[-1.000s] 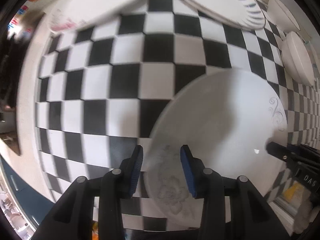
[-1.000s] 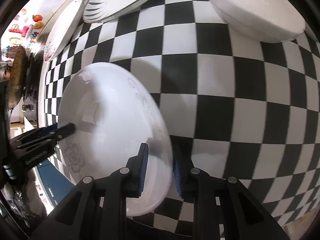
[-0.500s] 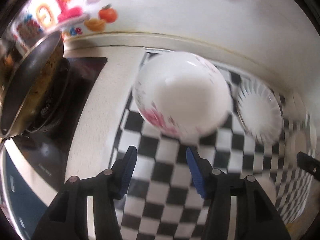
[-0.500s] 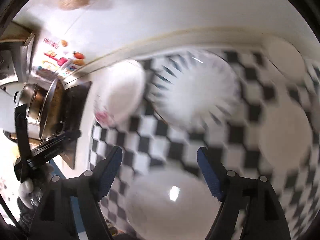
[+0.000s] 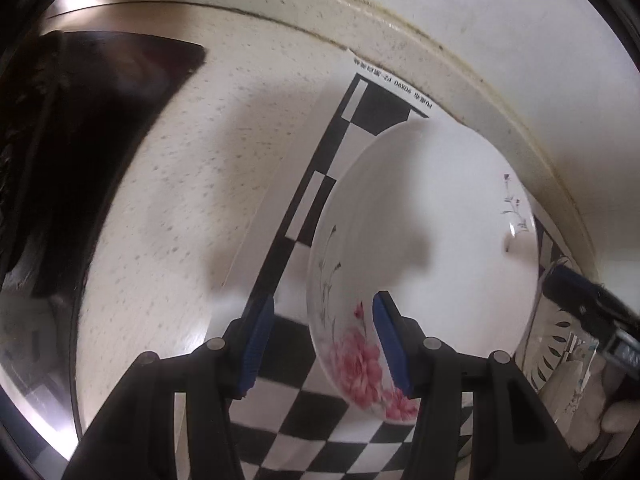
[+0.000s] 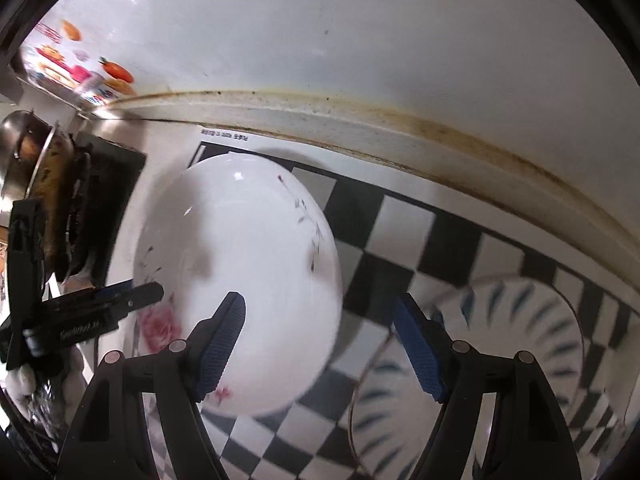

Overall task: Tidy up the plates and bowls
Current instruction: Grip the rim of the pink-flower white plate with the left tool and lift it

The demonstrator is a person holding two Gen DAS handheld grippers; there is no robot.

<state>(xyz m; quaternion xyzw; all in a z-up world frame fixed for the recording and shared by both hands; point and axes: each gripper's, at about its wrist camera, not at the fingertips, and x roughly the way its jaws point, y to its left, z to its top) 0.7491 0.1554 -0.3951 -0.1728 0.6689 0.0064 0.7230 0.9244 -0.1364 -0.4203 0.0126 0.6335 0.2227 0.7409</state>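
Straddling the near rim of a white bowl with pink flowers, left gripper spread wide, blue pads either side of the rim and not pressed on it. Hovering spread as well, right gripper, holding nothing, its left pad in front of that same bowl. Sitting on the far left corner of a black-and-white checkered mat, the bowl, close to the mat's printed edge. Lying to the right on the mat, a white plate with dark leaf marks, blurred. Spreading left of the mat, a pale speckled countertop, then a black stove with a pan on it. Running along the far edge, a stained seam below a white wall with colourful stickers at far left.
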